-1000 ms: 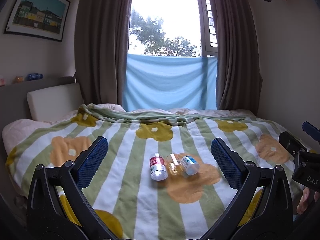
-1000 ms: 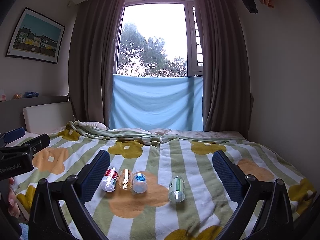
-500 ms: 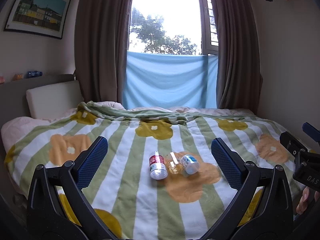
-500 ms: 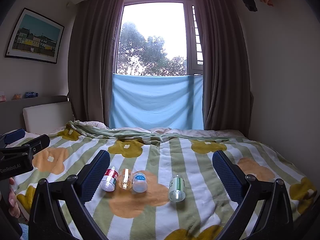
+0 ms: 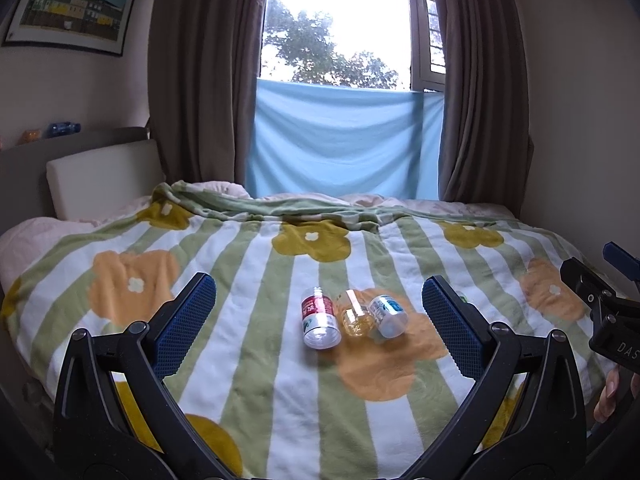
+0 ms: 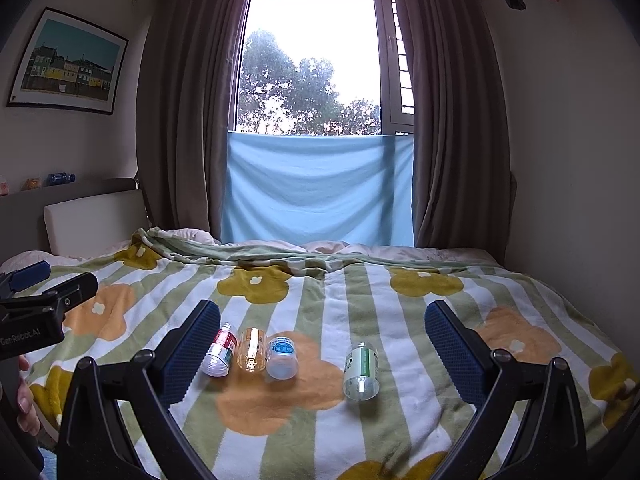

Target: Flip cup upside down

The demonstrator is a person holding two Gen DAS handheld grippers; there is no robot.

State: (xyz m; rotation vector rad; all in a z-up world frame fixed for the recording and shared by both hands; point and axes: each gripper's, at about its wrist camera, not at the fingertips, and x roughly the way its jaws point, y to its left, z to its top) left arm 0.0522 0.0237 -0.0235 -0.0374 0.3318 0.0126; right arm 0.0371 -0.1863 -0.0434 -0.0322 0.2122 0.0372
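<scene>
Right wrist view reads "GenRobot.AI" on the left tool (image 6: 38, 308); both tools gape wide, empty.

bare blanket (image 6: 360, 432) before green-label bottle (image 6: 361, 370), three bottles (image 6: 250, 350) touching

A bed (image 6: 420, 432) with a green-striped flowered blanket (image 5: 248, 272), brown curtains (image 6: 180, 120) framing a window (image 6: 312, 64), a blue cloth (image 6: 320, 188), 1 framed picture (image 5: 72, 8).
</scene>
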